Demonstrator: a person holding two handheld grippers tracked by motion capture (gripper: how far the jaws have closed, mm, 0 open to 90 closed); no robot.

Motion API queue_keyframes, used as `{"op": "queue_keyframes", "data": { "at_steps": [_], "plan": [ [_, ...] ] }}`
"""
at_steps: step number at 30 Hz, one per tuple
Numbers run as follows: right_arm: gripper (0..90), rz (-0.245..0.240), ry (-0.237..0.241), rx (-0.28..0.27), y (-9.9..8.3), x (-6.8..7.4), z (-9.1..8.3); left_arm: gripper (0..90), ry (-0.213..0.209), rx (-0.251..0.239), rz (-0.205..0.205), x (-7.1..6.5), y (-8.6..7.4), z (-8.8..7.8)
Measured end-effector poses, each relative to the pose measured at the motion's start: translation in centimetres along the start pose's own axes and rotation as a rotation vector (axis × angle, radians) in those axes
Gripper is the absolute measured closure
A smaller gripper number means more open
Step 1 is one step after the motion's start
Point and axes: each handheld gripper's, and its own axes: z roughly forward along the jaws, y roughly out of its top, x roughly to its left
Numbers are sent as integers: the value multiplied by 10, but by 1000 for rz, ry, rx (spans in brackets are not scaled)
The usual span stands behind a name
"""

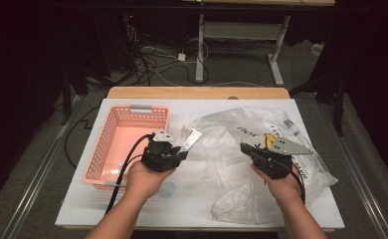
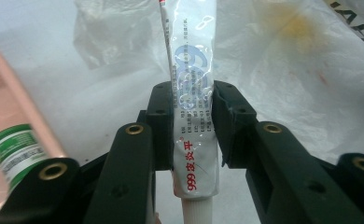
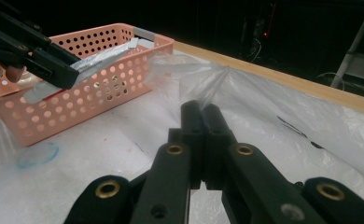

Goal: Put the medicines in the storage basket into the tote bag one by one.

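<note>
Left hand-held gripper (image 2: 192,112) clamps ointment tube (image 2: 192,93) between jaws; right hand-held gripper (image 3: 202,116) pinches plastic bag (image 3: 264,107)

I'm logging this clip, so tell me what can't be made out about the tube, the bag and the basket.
- Tube: cap end cut off by the bottom edge of the left gripper view; small print blurred.
- Plastic bag: contents unclear in the high view, film crumpled and glary; label lettering too small.
- Pink basket: green-labelled item inside, half hidden by the left gripper body.
</note>
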Motion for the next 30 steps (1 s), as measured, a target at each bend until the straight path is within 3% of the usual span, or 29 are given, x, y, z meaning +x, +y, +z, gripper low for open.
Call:
{"op": "queue_keyframes", "data": {
  "at_steps": [17,30],
  "plan": [
    [900,-9,5,-22,4,2,-5,682,-42,-7,30,-21,3,23],
    [900,-21,18,-34,6,6,-4,682,-62,18,60,-33,4,47]
  ]
}}
